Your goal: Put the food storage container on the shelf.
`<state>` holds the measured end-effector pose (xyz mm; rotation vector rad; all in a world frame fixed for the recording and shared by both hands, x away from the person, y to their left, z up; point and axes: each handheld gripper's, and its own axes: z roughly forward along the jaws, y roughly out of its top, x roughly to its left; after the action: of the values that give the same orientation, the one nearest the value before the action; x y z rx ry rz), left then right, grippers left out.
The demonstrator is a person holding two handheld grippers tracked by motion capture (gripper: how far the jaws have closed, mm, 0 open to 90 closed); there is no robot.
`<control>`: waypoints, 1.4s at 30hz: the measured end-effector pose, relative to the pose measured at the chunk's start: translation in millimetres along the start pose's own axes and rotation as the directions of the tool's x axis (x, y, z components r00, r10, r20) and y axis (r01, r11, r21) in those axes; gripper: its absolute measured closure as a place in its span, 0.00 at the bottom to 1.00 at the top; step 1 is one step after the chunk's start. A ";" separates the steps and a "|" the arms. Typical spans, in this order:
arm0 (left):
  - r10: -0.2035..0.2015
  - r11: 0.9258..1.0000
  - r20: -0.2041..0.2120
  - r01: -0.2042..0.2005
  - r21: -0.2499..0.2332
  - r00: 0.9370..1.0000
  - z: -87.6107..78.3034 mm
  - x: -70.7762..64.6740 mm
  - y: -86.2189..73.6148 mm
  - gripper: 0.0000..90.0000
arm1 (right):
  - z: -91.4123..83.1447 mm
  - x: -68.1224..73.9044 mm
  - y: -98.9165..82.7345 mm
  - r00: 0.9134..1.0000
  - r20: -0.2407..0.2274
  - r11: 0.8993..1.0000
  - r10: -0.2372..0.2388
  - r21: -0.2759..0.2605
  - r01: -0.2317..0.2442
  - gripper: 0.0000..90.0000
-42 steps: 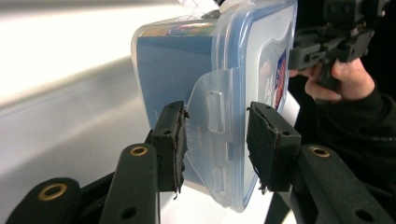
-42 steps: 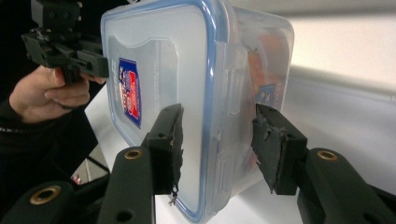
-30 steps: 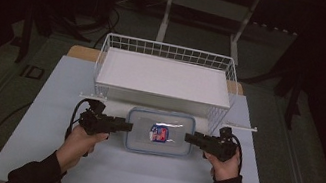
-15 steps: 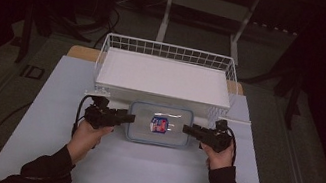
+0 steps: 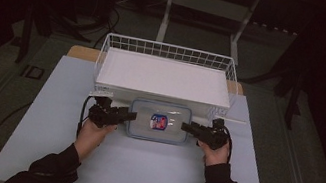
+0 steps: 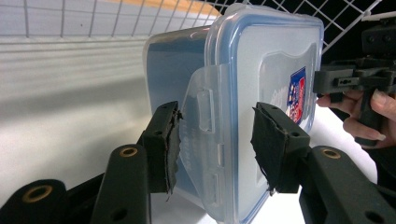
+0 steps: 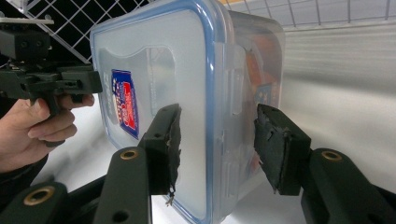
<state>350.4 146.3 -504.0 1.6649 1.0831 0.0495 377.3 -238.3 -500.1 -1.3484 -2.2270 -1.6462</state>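
We are looking at a container [image 5: 158, 121] of clear, glossy plastic, its lid frosted and rimmed in smooth blue, with a shiny printed sticker [image 5: 158, 121]. We are seeing white-coated metal wire in the basket [image 5: 168, 51], a matt white sheet [image 5: 137, 168] over the table, and bare wood at its far edge. The left gripper [image 6: 217, 140] pads [image 6: 170, 140] are showing rough, frayed black rubber on matt black plastic.
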 end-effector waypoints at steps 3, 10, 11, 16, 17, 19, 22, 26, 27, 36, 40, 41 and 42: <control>-0.004 1.000 0.008 0.004 -0.016 1.000 1.1 1.6 0.8 0.58 | 0.9 -3.2 -0.4 1.000 -0.013 1.000 0.022 -0.007 -0.022 0.57; -0.010 1.000 0.002 0.010 -0.029 1.000 3.9 5.3 0.4 0.56 | 2.8 -7.0 0.1 0.999 -0.015 0.999 0.033 -0.030 -0.033 0.56; -0.001 1.000 -0.011 0.000 -0.021 1.000 6.6 5.6 -0.4 0.56 | 3.4 -6.9 0.0 1.000 -0.002 0.999 0.022 -0.038 -0.022 0.55; 0.040 0.997 -0.084 -0.046 -0.062 0.996 7.9 5.0 -0.3 0.65 | 7.6 -7.7 -2.3 0.999 0.050 0.998 0.018 -0.055 -0.015 0.50; 0.066 0.995 -0.098 -0.073 -0.068 0.993 9.5 3.8 -0.5 0.64 | 7.7 -7.8 -2.4 0.999 0.051 0.998 0.018 -0.058 -0.015 0.50; 0.083 0.993 -0.107 -0.091 -0.079 0.991 12.3 1.0 -2.4 0.58 | 8.0 -6.1 -1.7 0.998 0.066 0.998 0.021 -0.062 -0.017 0.51; 0.082 0.991 -0.106 -0.092 -0.094 0.991 14.9 -0.6 -5.3 0.51 | 9.3 -4.8 -0.3 0.996 0.092 0.997 0.001 -0.074 0.006 0.51; 0.063 0.991 -0.116 -0.076 -0.109 0.991 16.6 1.9 -5.8 0.46 | 11.1 -3.9 2.5 0.992 0.124 0.997 -0.007 -0.079 0.017 0.48; 0.053 0.992 -0.122 -0.066 -0.109 0.991 16.8 2.5 -5.6 0.44 | 11.5 -3.3 3.4 0.991 0.131 0.997 -0.005 -0.077 0.015 0.48; 0.070 0.991 -0.150 -0.086 -0.102 0.986 16.8 0.7 -4.5 0.37 | 13.3 1.5 4.4 0.978 0.205 0.994 -0.049 -0.089 0.069 0.41; 0.086 0.991 -0.129 -0.097 -0.088 0.988 13.6 -4.8 -5.1 0.32 | 9.0 9.2 2.6 0.980 0.192 0.993 -0.060 -0.086 0.078 0.41; 0.092 0.991 -0.130 -0.104 -0.087 0.987 11.9 -7.1 -5.1 0.31 | 7.7 11.2 2.4 0.979 0.192 0.992 -0.067 -0.089 0.086 0.41; 0.095 0.991 -0.128 -0.106 -0.085 0.987 10.5 -8.0 -4.9 0.30 | 5.1 14.9 2.1 0.979 0.189 0.991 -0.079 -0.088 0.097 0.41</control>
<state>348.3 133.0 -508.4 1.6502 1.0723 0.2670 371.7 -225.2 -493.0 -1.5053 -2.3689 -1.7454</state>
